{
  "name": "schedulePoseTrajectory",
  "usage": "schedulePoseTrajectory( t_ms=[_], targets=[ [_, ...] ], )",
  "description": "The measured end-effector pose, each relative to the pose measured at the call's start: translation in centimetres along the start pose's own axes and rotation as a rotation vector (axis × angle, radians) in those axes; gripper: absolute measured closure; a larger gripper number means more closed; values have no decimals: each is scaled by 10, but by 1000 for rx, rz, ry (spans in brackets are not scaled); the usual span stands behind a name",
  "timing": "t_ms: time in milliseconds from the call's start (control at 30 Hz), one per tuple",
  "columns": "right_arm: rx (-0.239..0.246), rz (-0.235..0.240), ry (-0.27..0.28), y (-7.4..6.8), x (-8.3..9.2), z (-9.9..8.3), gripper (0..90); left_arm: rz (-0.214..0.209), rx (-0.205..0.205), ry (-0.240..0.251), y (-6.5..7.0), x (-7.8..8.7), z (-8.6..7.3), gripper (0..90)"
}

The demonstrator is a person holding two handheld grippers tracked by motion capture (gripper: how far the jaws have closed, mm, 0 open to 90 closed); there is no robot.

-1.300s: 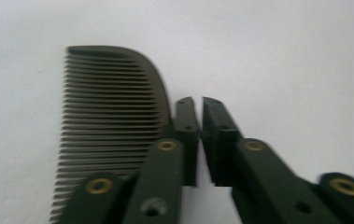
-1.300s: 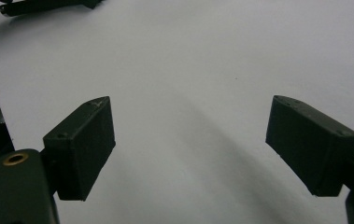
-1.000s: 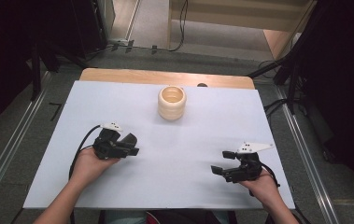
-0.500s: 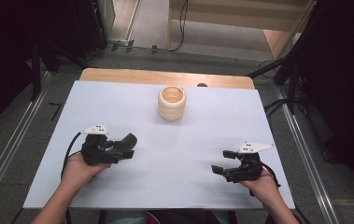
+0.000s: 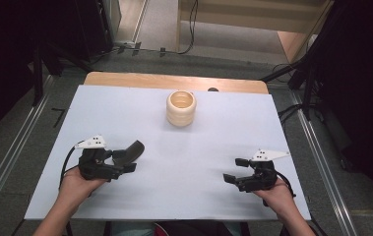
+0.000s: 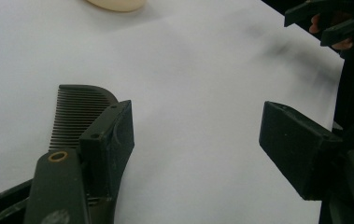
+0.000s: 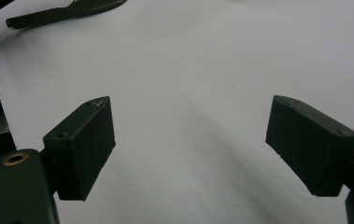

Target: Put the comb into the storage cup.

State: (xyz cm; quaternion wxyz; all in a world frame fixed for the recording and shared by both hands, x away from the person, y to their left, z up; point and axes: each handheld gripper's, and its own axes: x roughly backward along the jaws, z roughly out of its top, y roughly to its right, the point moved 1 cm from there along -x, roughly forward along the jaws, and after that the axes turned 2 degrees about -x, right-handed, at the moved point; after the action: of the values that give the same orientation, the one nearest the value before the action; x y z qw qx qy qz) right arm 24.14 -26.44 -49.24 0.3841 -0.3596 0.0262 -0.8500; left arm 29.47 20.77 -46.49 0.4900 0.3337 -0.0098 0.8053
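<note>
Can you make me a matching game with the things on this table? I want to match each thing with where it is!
Things:
1. wooden cup
2. dark comb
3. right claw
4. left claw

Places:
A. beside one jaw of the left claw
B. open, at the table's near right
C. far middle of the white table, standing alone
D. open, at the table's near left, next to the comb

Pairs: 1-C, 2-A, 3-B, 4-D

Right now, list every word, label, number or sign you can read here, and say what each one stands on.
None can be read.
The comb, the ribbed cup, the white table sheet, the left gripper and the right gripper carry no visible lettering.
</note>
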Motion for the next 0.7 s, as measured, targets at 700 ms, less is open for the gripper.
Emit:
schedulePoseTrajectory(
  t_ms=[700],
  targets=[
    [-2, 1, 1, 0, 0, 0, 138, 35, 4, -4, -3, 23, -14, 253]
  ],
)
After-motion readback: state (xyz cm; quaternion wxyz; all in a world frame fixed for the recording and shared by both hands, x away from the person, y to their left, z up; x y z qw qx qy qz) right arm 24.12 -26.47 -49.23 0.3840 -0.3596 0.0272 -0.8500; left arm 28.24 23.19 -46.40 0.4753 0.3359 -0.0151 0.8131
